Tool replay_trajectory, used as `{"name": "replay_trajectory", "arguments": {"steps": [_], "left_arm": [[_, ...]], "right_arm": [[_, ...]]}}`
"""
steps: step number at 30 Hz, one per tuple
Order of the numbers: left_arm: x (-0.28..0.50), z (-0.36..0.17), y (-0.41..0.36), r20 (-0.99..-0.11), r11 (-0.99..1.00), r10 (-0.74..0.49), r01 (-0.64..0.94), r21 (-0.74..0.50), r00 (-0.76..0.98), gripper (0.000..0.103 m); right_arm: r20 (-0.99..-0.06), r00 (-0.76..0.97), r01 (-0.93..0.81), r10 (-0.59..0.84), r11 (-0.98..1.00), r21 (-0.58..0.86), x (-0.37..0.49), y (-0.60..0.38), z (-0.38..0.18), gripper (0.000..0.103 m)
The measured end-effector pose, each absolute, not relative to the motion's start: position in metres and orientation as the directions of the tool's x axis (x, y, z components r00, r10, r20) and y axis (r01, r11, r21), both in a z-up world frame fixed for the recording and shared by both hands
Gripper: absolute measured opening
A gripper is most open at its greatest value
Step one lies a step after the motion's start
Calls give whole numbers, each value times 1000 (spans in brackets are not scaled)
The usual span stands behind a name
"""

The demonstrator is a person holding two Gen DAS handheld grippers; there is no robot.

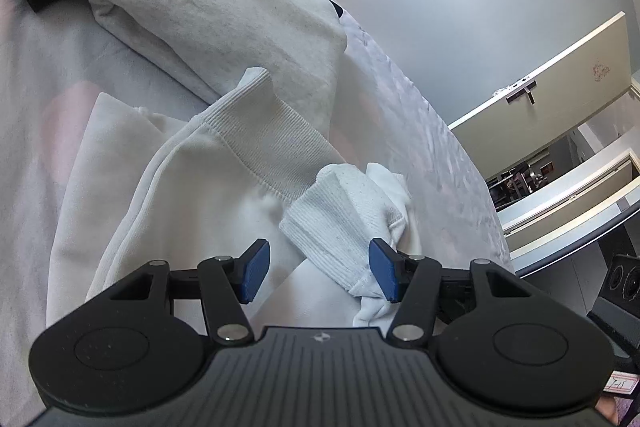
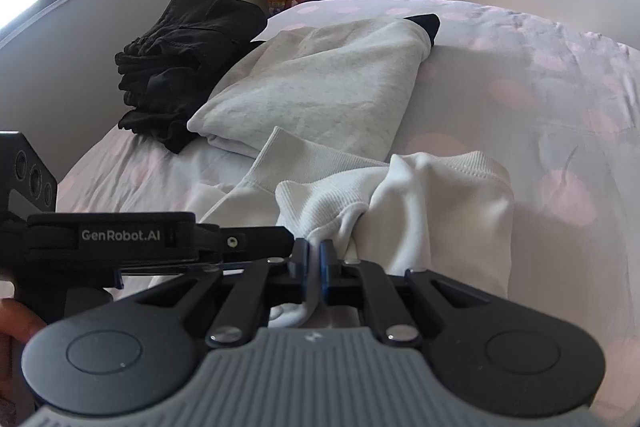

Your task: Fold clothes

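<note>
White sweatshirt (image 2: 420, 203) rumpled on near part of bed (image 2: 540, 87). Right gripper (image 2: 315, 267) jaws clamped on its ribbed cuff (image 2: 320, 211). Left gripper (image 1: 318, 269) jaws apart; cuff runs diagonally between pads, touching right pad, ungripped. Left gripper just left of right one.

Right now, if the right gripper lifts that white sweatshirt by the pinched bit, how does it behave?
Likely floppy: the white sweatshirt already lies crumpled on the bed. The right gripper is shut on one small fold, so the rest would probably hang and drag. The thick ribbed cuff suggests some weight, unlikely to slip.
</note>
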State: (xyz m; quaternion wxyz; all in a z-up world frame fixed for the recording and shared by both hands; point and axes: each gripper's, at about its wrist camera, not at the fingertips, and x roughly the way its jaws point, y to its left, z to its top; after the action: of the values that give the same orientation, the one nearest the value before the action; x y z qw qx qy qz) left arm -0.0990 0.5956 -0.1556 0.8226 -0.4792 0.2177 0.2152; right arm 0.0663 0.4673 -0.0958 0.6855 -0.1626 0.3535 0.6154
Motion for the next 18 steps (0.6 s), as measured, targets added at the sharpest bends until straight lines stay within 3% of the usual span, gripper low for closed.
{"name": "replay_trajectory", "arguments": {"steps": [10, 15, 18], "left_arm": [[-95, -156, 594, -536, 476, 153, -538, -696, 830, 59], [-94, -156, 593, -519, 493, 155, -521, -696, 840, 30], [-93, -156, 593, -510, 500, 157, -513, -697, 846, 20]], "right_arm": [[-685, -3, -962, 729, 186, 201, 61, 468, -95, 7], [-685, -16, -961, 728, 178, 211, 62, 467, -96, 7], [-683, -13, -962, 730, 178, 208, 62, 464, -94, 7]]}}
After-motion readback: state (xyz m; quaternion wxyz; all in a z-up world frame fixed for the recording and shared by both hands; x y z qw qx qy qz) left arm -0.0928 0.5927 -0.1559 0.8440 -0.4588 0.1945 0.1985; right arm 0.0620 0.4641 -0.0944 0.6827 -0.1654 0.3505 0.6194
